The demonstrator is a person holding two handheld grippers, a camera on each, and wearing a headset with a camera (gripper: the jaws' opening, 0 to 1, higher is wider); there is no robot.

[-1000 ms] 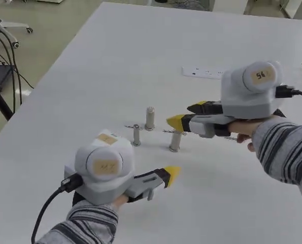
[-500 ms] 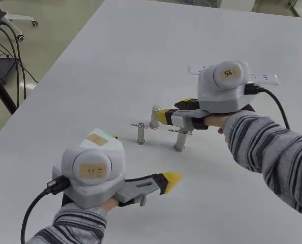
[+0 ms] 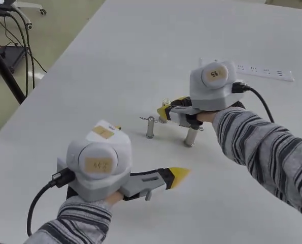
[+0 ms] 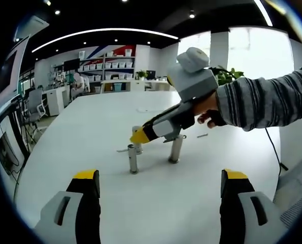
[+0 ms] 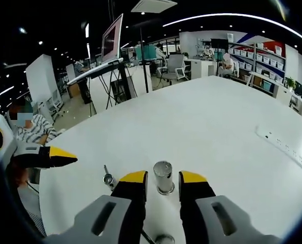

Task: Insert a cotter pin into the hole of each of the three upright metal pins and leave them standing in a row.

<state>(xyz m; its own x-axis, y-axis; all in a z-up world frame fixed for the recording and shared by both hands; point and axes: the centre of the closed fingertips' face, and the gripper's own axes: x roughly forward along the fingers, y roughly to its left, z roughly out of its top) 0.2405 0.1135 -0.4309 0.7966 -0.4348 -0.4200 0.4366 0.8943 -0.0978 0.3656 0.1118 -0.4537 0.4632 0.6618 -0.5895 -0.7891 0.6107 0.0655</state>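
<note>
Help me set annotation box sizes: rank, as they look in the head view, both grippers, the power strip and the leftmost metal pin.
1. left gripper, largest, but nearest the camera.
2. right gripper.
3. power strip, long yet thin.
4. leftmost metal pin, smallest.

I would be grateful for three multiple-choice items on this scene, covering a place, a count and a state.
1. Where is the right tool? A astride the far pin; B inside a drawer; C over a bowl.
2. How many metal pins stand upright? A two; B three; C five.
3. The left tool is: A shut on a pin; B open and empty; C shut on a screwdriver.
Answers: 1 A, its own view shows the pin between its jaws; 2 B, three stand on the table; 3 B, its jaws are wide apart.
</note>
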